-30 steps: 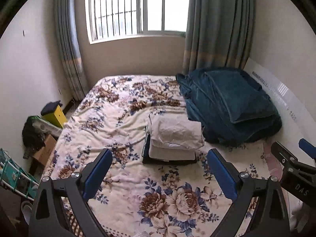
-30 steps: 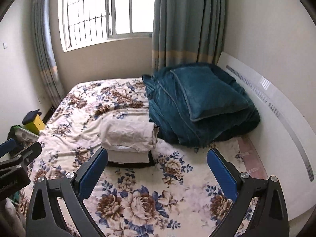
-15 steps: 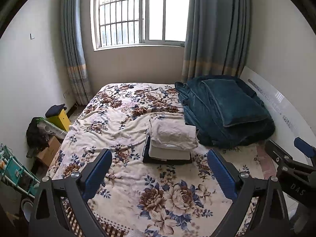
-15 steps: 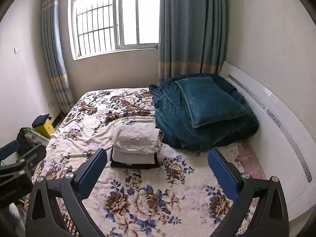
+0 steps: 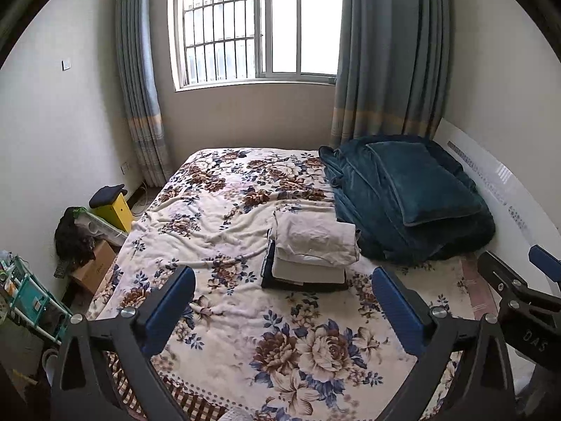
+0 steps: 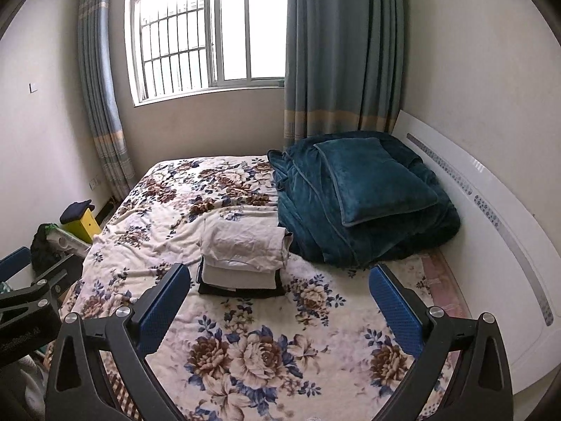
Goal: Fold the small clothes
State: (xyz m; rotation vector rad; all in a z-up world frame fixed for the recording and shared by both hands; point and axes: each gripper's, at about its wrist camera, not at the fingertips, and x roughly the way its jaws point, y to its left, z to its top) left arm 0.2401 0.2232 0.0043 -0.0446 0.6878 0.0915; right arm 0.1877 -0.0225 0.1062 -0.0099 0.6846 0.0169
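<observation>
Comparing against the frames from a second ago, we note that both cameras have pulled back and risen: the window (image 5: 259,24) now shows far more of its height in both views, and the stack of folded clothes (image 5: 312,249) sits smaller and further from the fingers than it did. The stack itself has not changed: a pale garment on top, a second pale piece beneath, a dark piece at the bottom, edges roughly aligned, resting on the floral bedspread (image 5: 217,231) just beside the teal quilt (image 5: 406,203), with a pillow of the same teal lying on top of that quilt. We read the retreat as a sign that folding of this pile is finished, or at least paused; no loose, unfolded garment is visible on the bed in either view, so we judge the task to be at or near its end. Left gripper (image 5: 284,298): jaws spread wide, blue pads well apart, nothing between them, touching nothing, held in the air above the near part of the bed. Right gripper (image 6: 280,294): likewise spread wide, empty, clear of the cloth and well short of the stack. Each gripper shows at the edge of the other's view, so we note the two are held side by side. Clutter on the floor to the left of the bed is uninvolved.
</observation>
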